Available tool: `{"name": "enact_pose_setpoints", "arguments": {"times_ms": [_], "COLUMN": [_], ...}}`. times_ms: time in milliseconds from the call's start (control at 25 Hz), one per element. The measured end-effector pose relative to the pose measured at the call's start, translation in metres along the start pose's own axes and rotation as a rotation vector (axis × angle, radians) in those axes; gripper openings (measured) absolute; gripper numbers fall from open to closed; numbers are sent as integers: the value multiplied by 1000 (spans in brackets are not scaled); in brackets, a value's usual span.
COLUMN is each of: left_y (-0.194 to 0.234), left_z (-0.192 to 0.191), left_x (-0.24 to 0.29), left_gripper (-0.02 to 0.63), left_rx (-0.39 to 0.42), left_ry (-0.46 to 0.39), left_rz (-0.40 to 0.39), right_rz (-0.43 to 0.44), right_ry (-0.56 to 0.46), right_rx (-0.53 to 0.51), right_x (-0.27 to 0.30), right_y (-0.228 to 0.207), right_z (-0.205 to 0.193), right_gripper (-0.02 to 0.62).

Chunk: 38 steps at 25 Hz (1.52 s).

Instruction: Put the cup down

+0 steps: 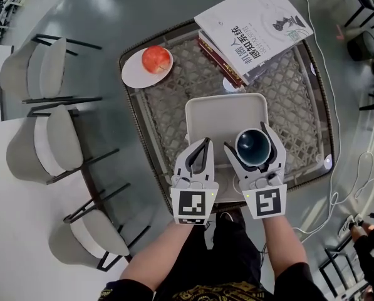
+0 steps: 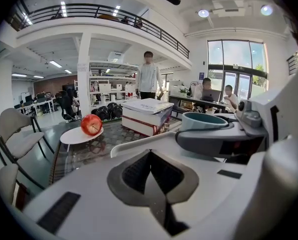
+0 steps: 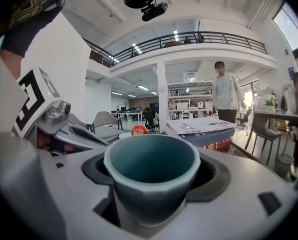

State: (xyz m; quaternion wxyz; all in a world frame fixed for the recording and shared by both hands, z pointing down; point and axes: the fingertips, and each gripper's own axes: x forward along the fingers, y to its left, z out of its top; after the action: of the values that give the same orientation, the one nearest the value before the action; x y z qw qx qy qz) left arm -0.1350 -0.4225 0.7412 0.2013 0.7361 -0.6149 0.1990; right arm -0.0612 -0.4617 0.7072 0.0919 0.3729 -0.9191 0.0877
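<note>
**Cup gripped over the white tray**

Right gripper [image 1: 247, 138] fingers clamped on the teal cup [image 1: 252, 147], upright with its mouth up, over the near right part of the white tray [image 1: 218, 108] on the lattice-patterned glass table [image 1: 290, 99]. Cannot tell whether the base touches the tray. Left gripper [image 1: 205, 144] just beside, fingers pressed together on nothing, at the tray's near left edge. Farther back, a red apple [image 1: 156, 59] on a white plate [image 1: 131, 74] at the left corner, and a stack of books [image 1: 252, 27] at the far edge.

cup [image 3: 151, 176] base hidden, white table [image 1: 11, 199] cropped
</note>
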Motion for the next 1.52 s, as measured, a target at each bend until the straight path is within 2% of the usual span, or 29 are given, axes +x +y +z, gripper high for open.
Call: {"name": "enact_pose_setpoints", "arguments": {"times_ms": [720,880,1520], "left_y": [-7,-8,-15], "left_z": [7,10,43], "left_x": [-6,-9,-53], "left_gripper": [6,6,6], "left_rx": [13,16,50], "left_ry": [-26,-32,-108], "left_rz": [-27,-31,-59], "right_rz": [14,18,-99], "right_ry": [-11,-4,-6], "right_rx": [-15,-12,-25], "right_x": [-7,-10,-59], "right_y": [4,6,15], "right_z": [-3,-3,27], "right_gripper": [395,425,425]}}
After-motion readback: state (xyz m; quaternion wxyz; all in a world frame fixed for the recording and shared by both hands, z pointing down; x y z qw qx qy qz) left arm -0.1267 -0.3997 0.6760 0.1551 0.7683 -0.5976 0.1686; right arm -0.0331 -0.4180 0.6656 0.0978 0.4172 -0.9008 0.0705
